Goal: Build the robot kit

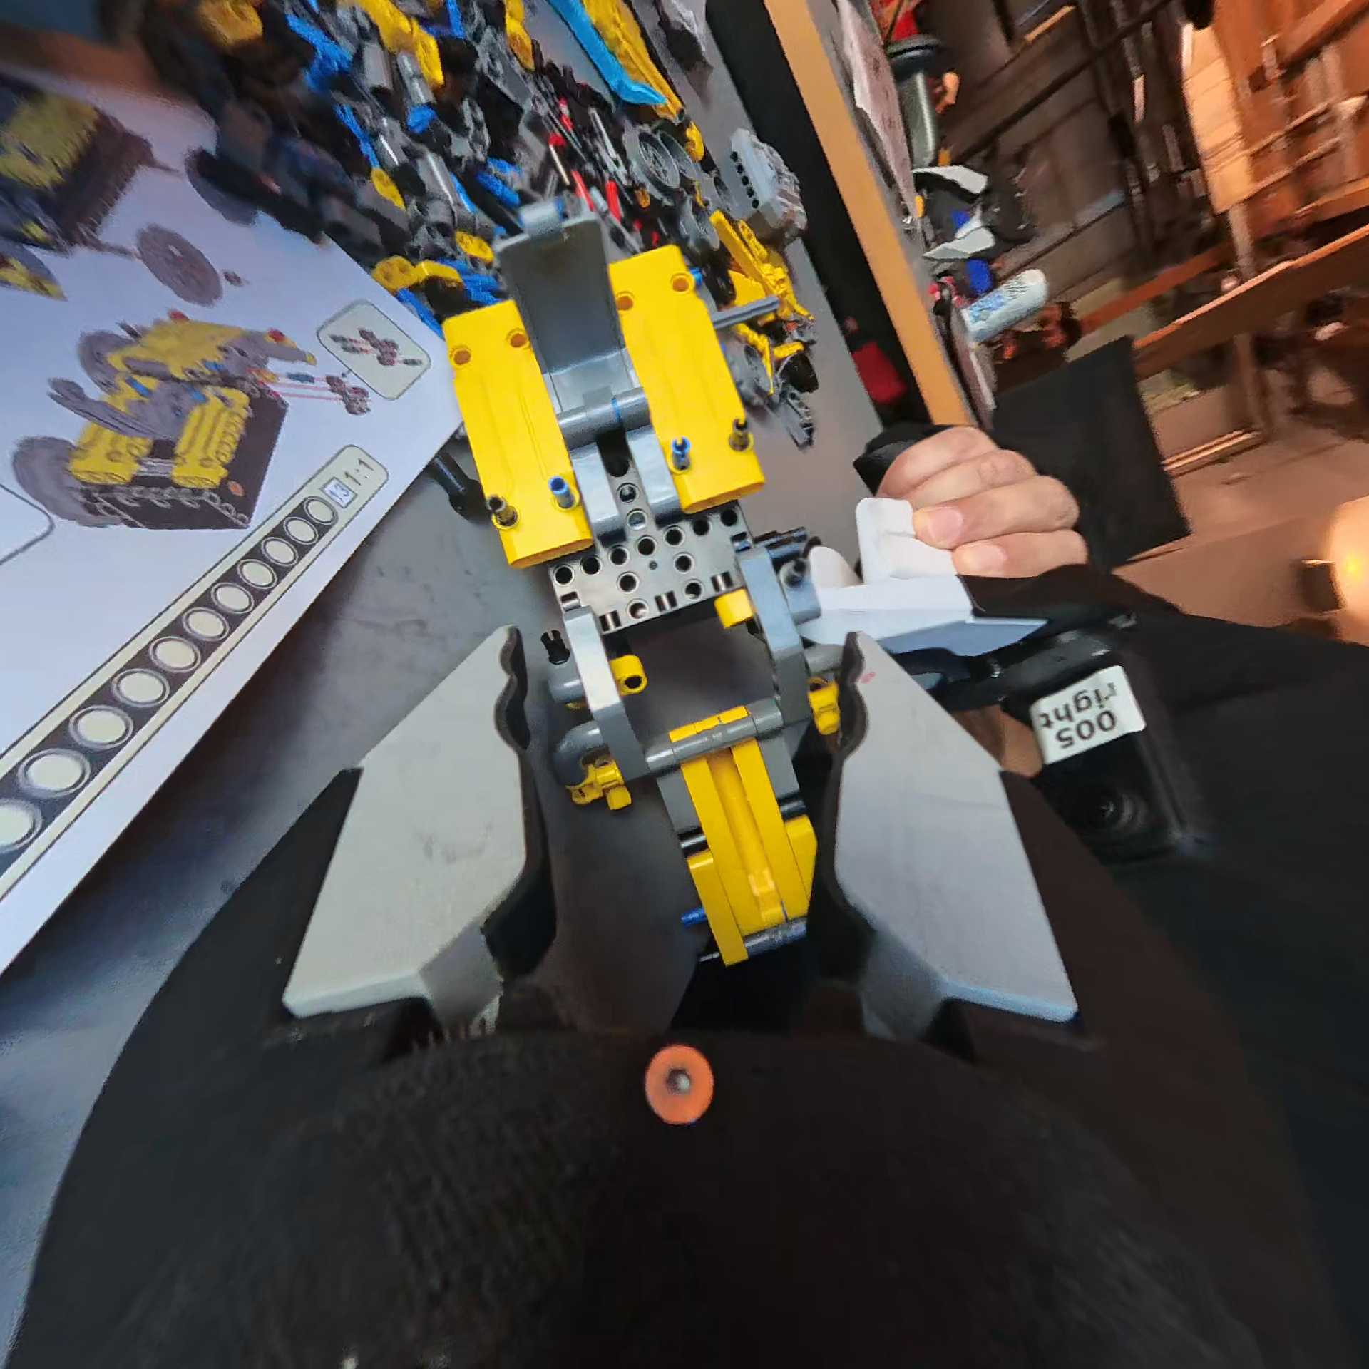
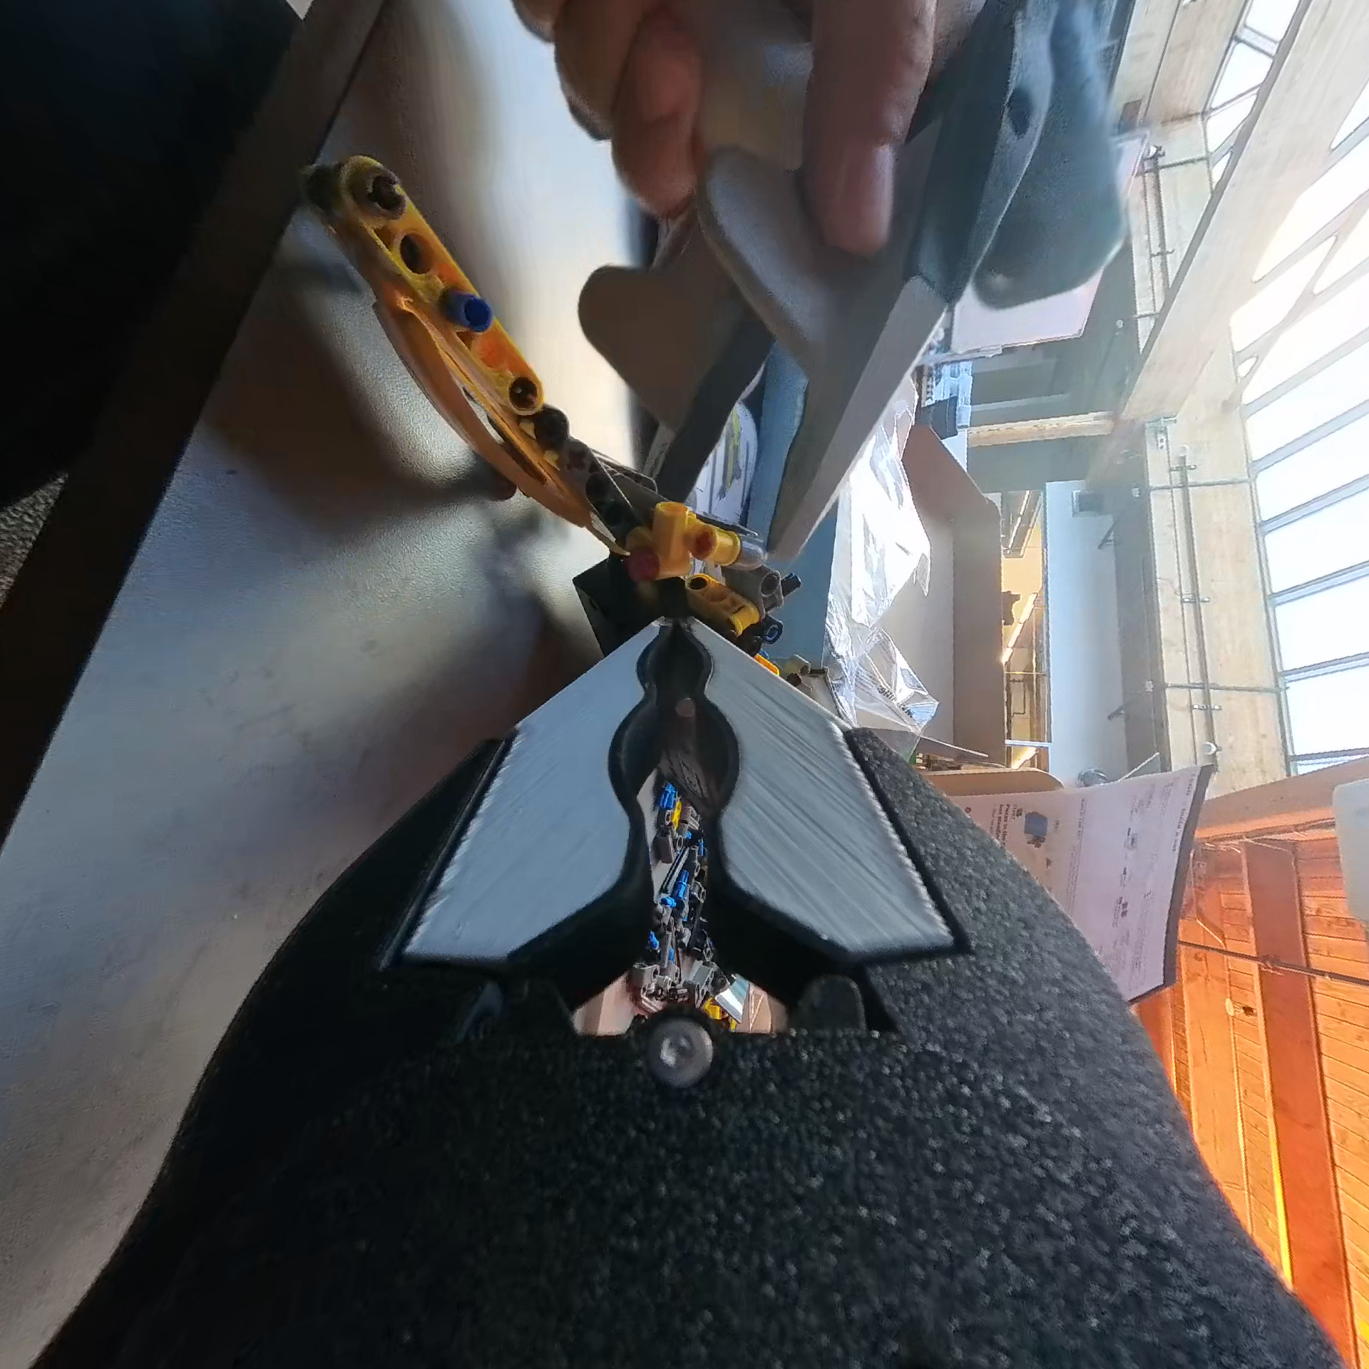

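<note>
My left tongs [image 1: 681, 711] straddle the near end of the brick-built model [image 1: 630, 474], fingers spread, the right one touching its grey beams. Model: yellow smooth panels, grey perforated plate, studless beams, lying on the dark tabletop [image 1: 385, 630] beside the instruction sheet [image 1: 148, 518]. My right tongs [image 2: 673, 630] are pressed nearly together, tips pinching a small part on the model's side. Loose parts pile [image 1: 459, 133] toward the far edge.

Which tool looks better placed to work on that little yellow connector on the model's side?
Right, probably. The right tool has its closed tips at the yellow connector, while the left tool straddles the narrow end of the brick model, seemingly steadying it.
</note>
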Demonstrator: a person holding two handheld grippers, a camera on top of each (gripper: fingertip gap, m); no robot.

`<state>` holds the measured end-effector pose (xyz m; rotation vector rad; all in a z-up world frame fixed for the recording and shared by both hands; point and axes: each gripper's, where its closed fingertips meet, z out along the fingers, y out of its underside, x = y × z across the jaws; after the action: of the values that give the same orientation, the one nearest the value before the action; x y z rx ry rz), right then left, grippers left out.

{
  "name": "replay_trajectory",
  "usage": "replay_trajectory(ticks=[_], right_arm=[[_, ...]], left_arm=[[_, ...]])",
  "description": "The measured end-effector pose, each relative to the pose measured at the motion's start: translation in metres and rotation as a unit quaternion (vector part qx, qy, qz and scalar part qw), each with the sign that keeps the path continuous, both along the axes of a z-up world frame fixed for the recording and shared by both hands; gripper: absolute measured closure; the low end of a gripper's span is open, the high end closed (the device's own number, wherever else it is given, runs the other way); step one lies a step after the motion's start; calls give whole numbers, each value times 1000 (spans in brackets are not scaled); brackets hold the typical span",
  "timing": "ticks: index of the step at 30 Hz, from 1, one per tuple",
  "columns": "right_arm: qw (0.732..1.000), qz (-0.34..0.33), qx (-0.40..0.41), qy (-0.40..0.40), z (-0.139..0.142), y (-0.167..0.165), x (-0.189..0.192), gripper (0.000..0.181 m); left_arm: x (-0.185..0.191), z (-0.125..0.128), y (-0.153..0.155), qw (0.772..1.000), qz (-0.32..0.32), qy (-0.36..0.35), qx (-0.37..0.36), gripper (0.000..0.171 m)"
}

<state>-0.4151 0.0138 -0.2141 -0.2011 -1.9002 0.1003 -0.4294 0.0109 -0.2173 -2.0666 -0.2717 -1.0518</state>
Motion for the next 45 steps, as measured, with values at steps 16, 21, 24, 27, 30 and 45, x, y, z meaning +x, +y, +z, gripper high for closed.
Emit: replay_trajectory(ticks=[16,21,24,27,30,45], right_arm=[[1000,0,6,1,6,0,-10,181],[1000,7,10,2,7,0,-12,181],[1000,8,11,2,8,0,-15,181],[1000,11,11,-4,8,-2,-17,181],[1000,15,9,-8,6,-4,-18,181],[999,29,-41,3,25,-9,-5,181]], left_arm=[[37,15,-7,977,-33,212,23,95],[25,0,-12,953,-22,300,25,139],[22,2,-11,960,-11,278,42,145],[20,2,-9,967,3,251,43,138],[16,3,-7,959,15,278,50,129],[21,15,-19,995,-3,70,75,143]])
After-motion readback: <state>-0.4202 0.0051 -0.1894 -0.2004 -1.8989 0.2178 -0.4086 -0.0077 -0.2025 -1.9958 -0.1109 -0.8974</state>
